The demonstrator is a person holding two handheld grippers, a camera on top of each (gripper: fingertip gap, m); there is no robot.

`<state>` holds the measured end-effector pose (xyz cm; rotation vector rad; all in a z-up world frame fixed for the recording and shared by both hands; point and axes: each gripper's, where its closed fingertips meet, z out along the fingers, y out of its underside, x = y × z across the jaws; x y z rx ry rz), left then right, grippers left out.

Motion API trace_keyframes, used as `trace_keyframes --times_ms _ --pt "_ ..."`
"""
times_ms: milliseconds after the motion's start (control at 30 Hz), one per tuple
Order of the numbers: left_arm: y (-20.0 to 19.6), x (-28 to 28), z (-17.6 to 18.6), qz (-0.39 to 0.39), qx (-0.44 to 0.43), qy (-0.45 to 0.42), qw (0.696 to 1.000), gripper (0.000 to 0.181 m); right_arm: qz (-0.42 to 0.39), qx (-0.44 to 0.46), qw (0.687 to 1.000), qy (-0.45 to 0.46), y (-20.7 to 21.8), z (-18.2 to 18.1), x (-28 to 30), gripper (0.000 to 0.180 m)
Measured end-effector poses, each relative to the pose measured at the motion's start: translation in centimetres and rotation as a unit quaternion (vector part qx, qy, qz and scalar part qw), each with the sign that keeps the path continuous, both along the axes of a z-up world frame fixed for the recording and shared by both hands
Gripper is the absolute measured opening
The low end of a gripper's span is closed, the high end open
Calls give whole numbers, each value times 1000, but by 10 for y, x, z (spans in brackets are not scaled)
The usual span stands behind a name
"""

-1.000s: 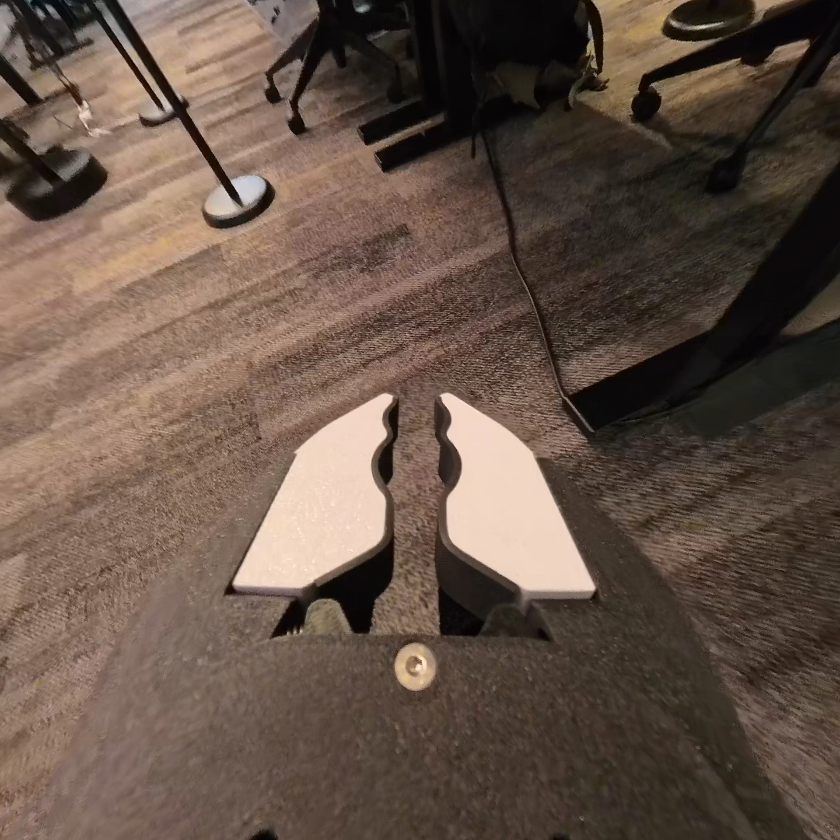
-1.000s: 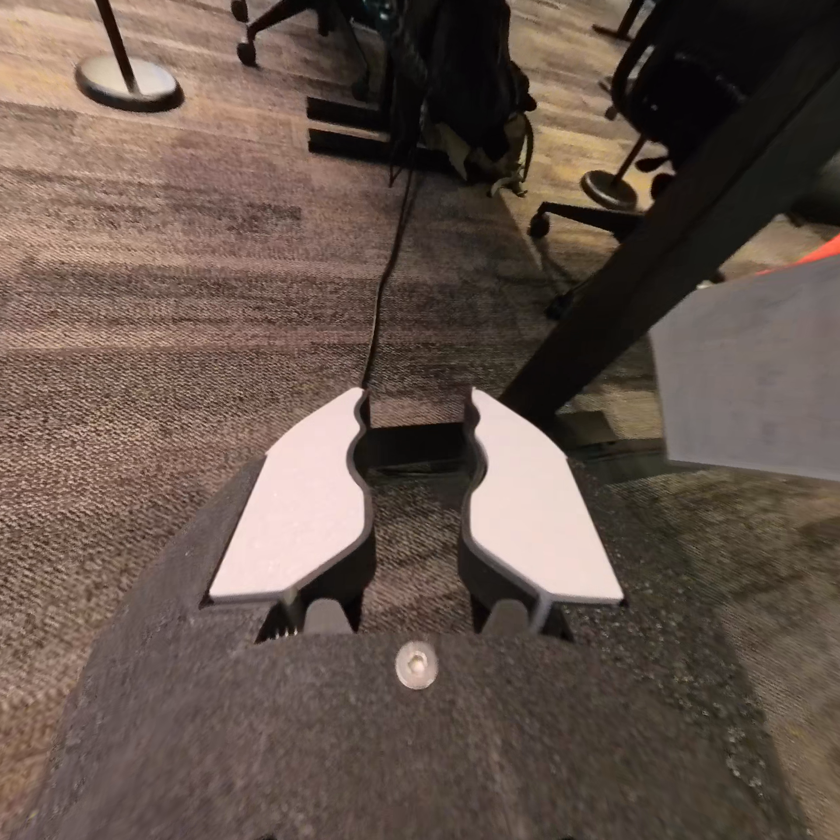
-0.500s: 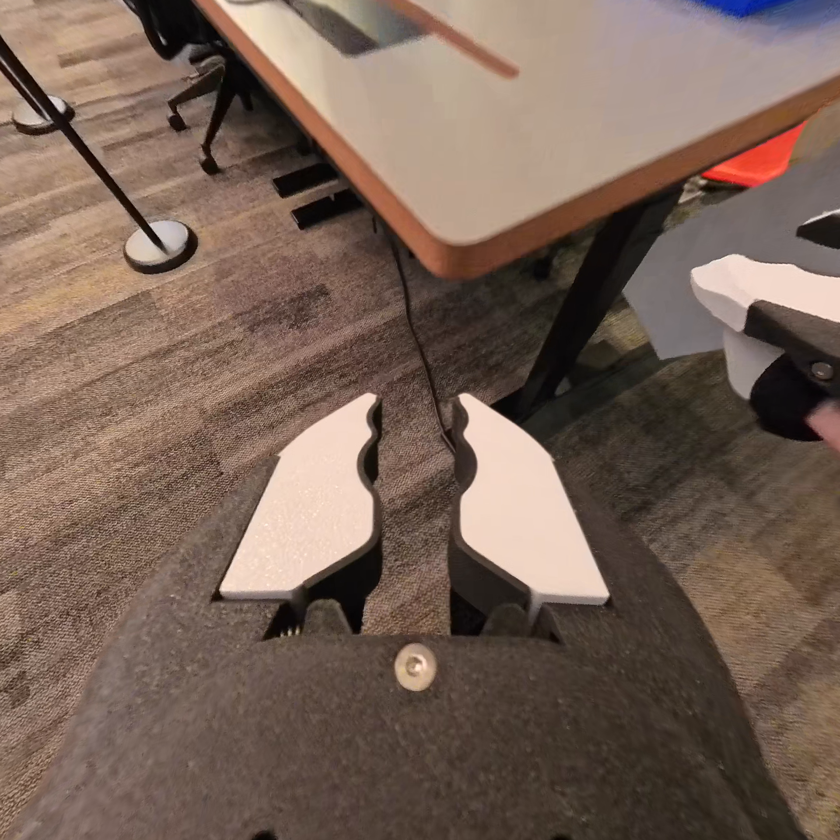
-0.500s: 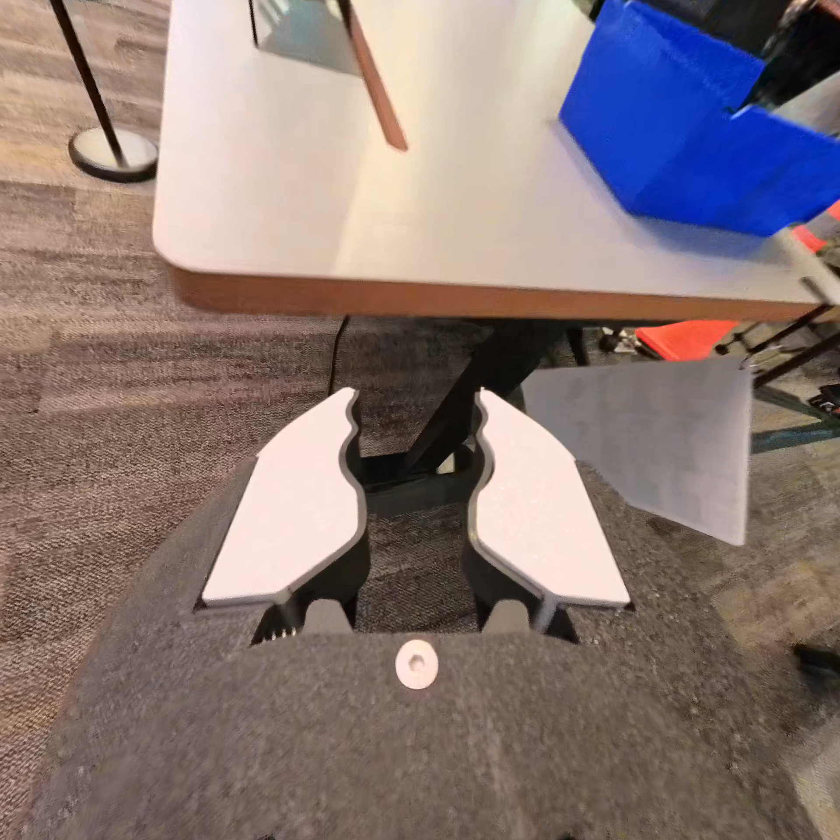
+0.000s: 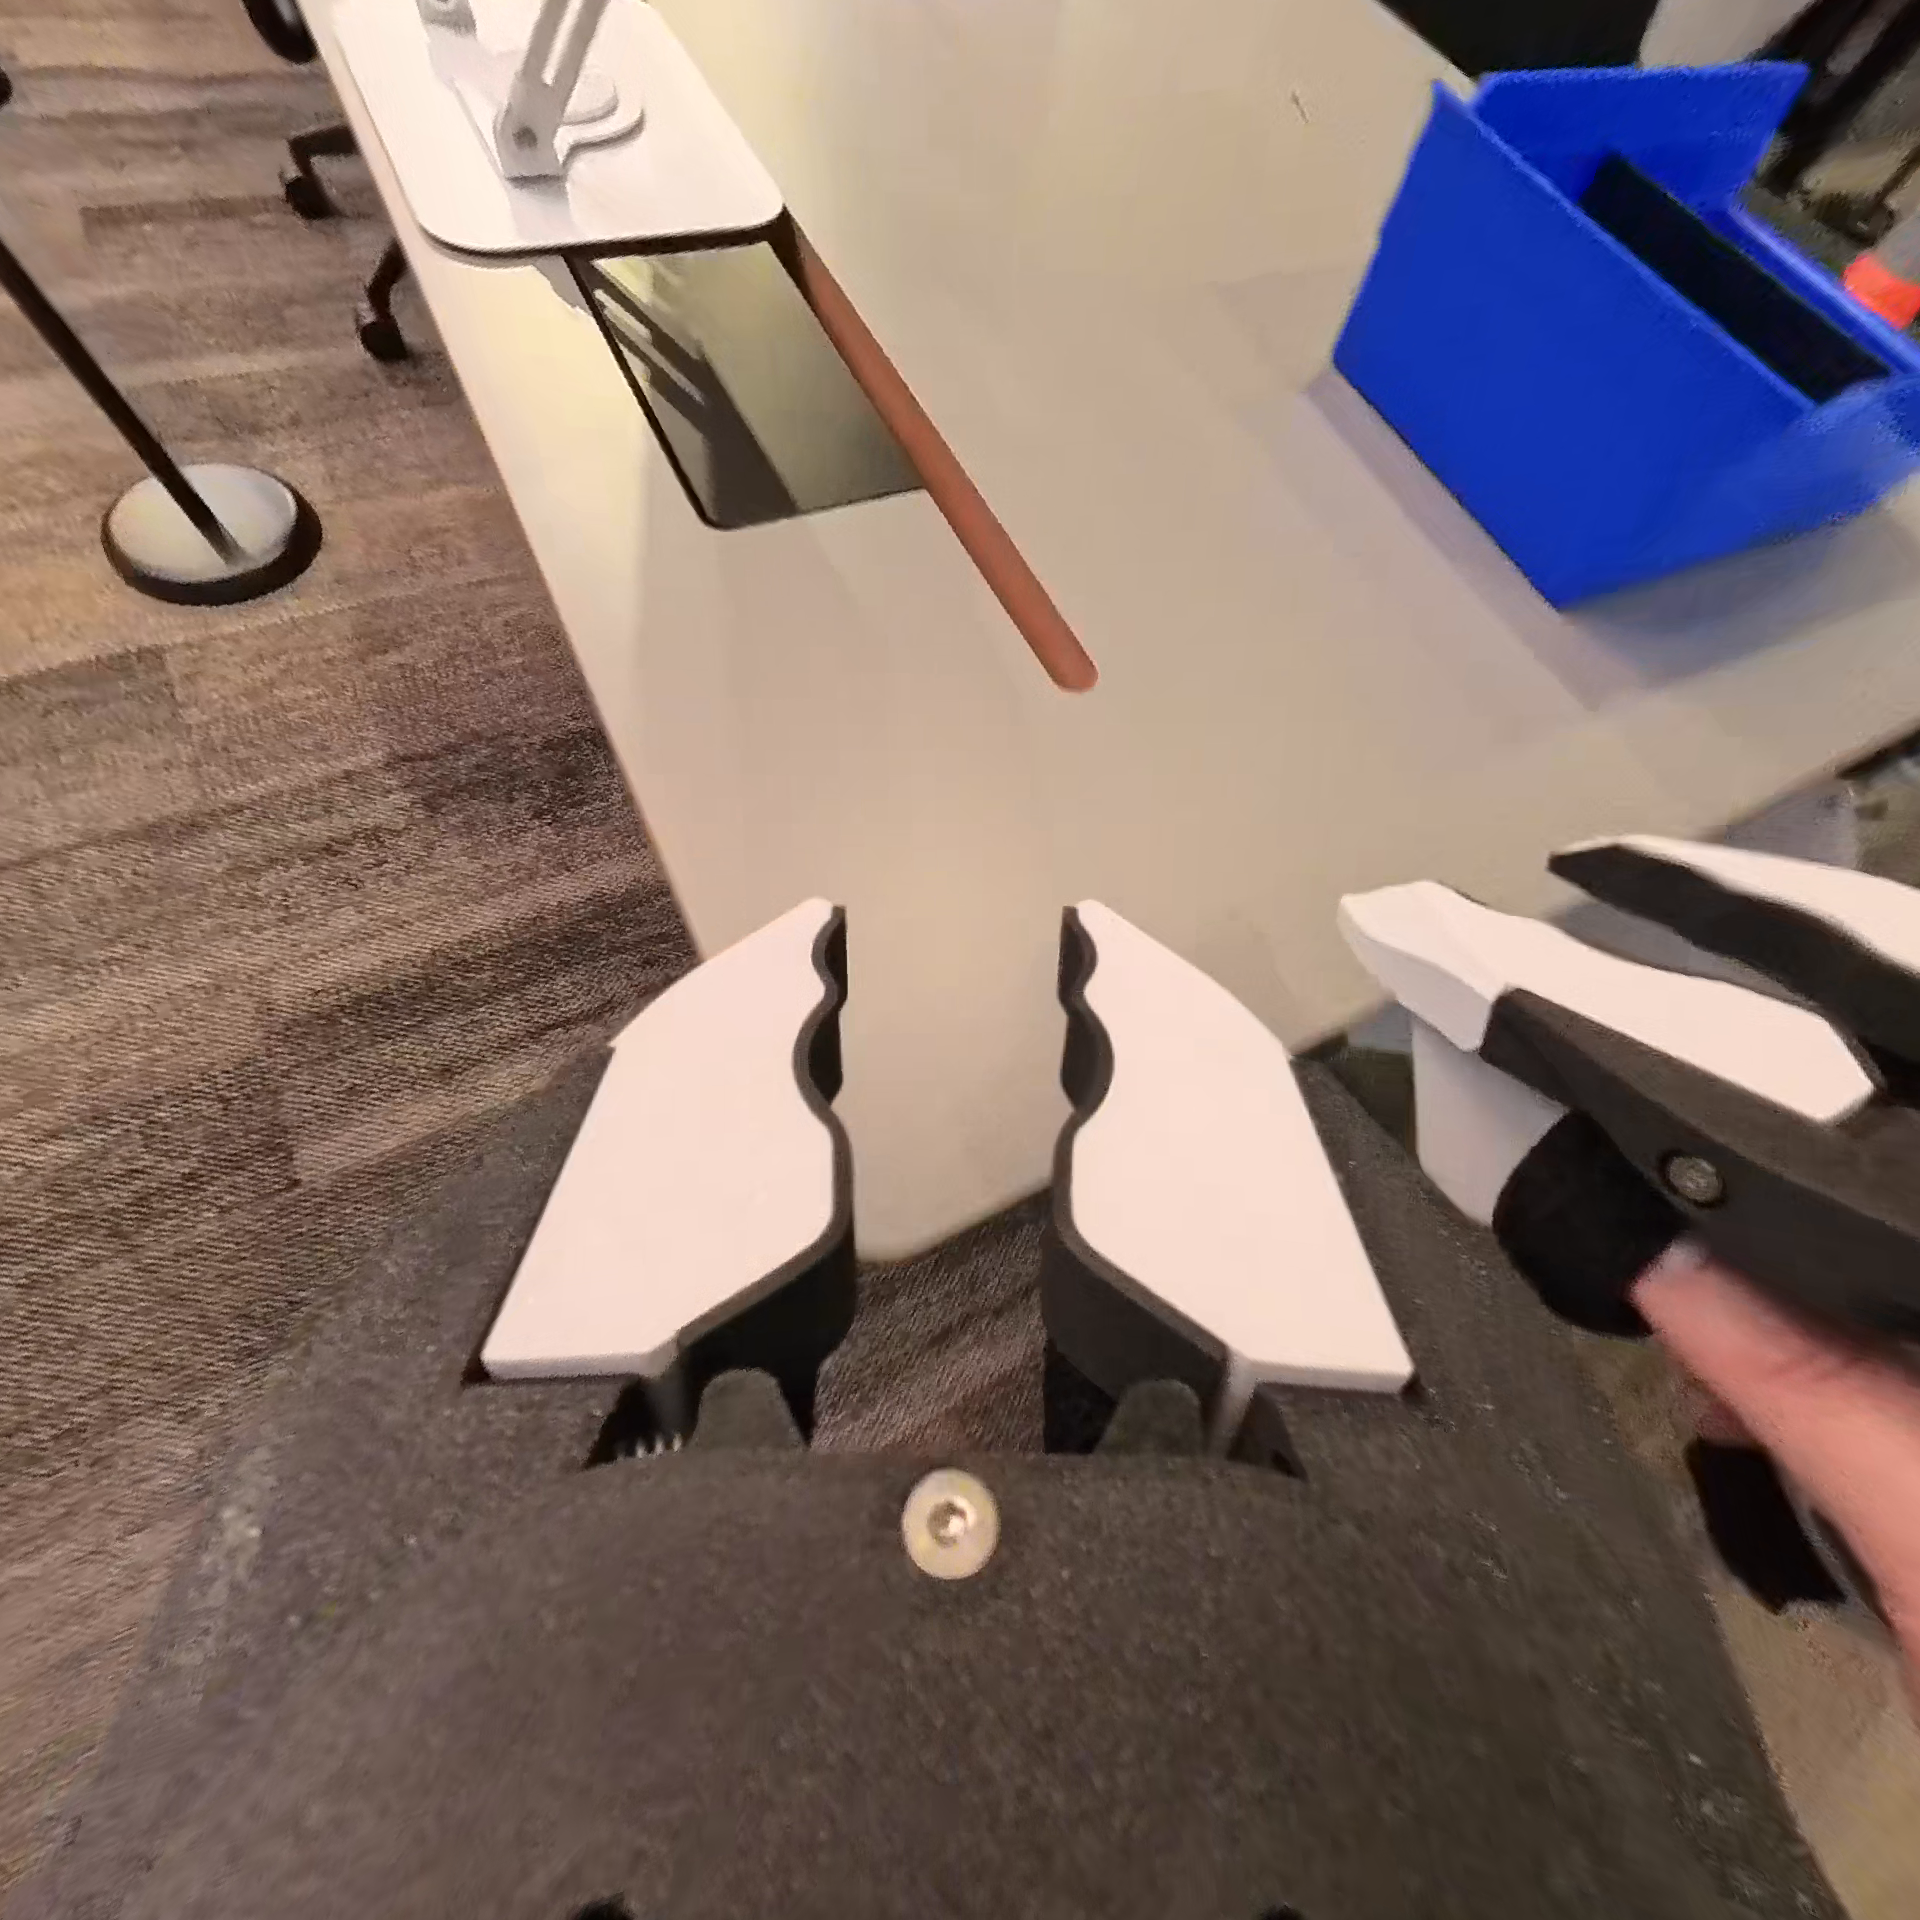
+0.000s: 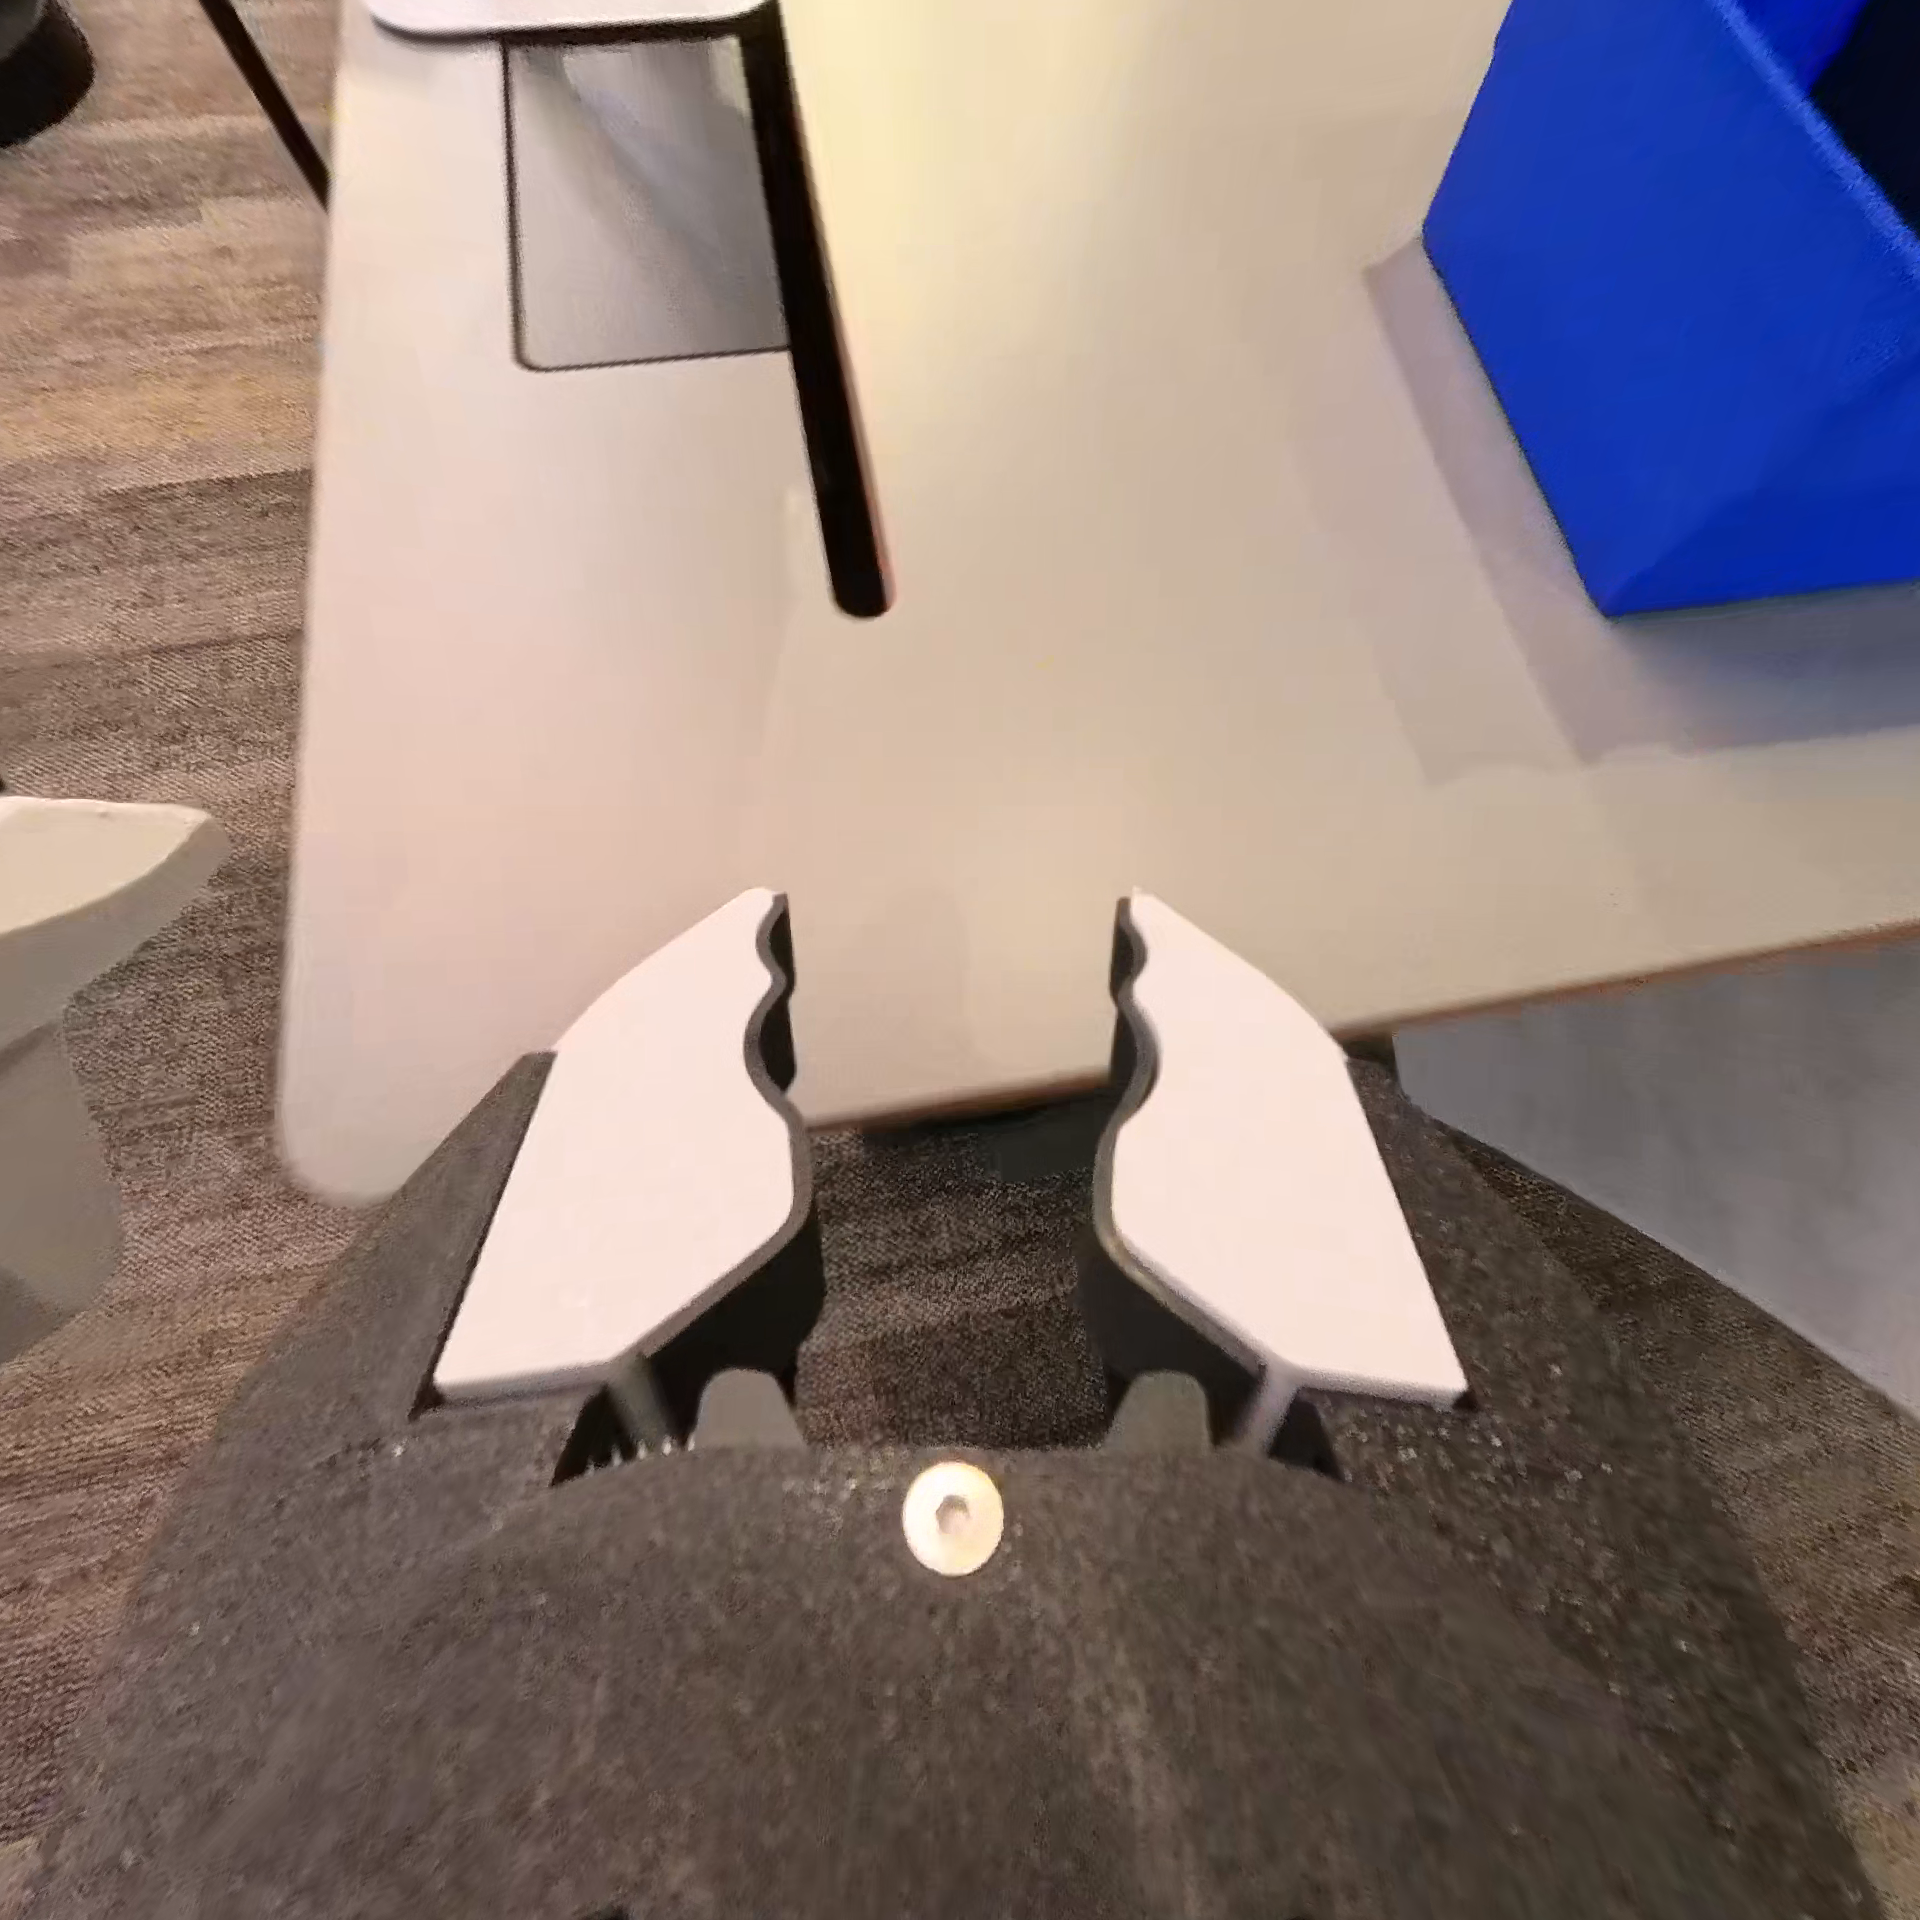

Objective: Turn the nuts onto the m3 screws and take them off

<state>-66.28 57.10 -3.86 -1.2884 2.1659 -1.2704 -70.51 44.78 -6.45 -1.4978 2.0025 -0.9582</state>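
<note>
Nuts and screws show in neither view; both grippers hang spread and empty over the near corner of a white table [image 5: 1195, 644], the left gripper [image 5: 951, 925] beside the right gripper [image 5: 1475, 935], which a hand [image 5: 1808, 1392] holds. Ahead of the right gripper [image 6: 951, 914] a dark slot [image 6: 831, 436] cuts into the tabletop. Farther right stands a blue bin [image 5: 1558, 343] with a dark divider; its contents are hidden.
</note>
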Motion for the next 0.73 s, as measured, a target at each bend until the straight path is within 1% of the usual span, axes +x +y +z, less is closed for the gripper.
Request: trace_keyframes --times_ms 67,133,200,267,400,500,567,667,733 --pt "-19 25 -14 27 -4 5 1000 41 1 12 1000 -3 -21 -12 27 64" --pt "-35 49 -29 48 14 4 999 50 9 23 1000 -3 -40 -25 52 67" --pt "-49 68 -42 66 33 0 997 55 15 40 999 11 -53 -41 72 70" --pt "-58 85 -55 87 54 8 995 65 19 57 998 28 -64 -55 89 71" --pt "-57 109 -74 126 96 16 987 74 8 59 997 38 -86 -69 113 72" --pt "-59 116 -84 135 94 42 985 74 9 50 998 43 -95 -80 121 73" --pt "-56 121 -88 135 109 41 984 74 16 39 998 36 -97 -80 126 73" --pt "-56 122 -96 141 105 58 983 78 17 27 999 34 -100 -81 128 74" --pt "-55 121 -99 145 101 62 982 76 12 26 999 31 -101 -81 128 72"
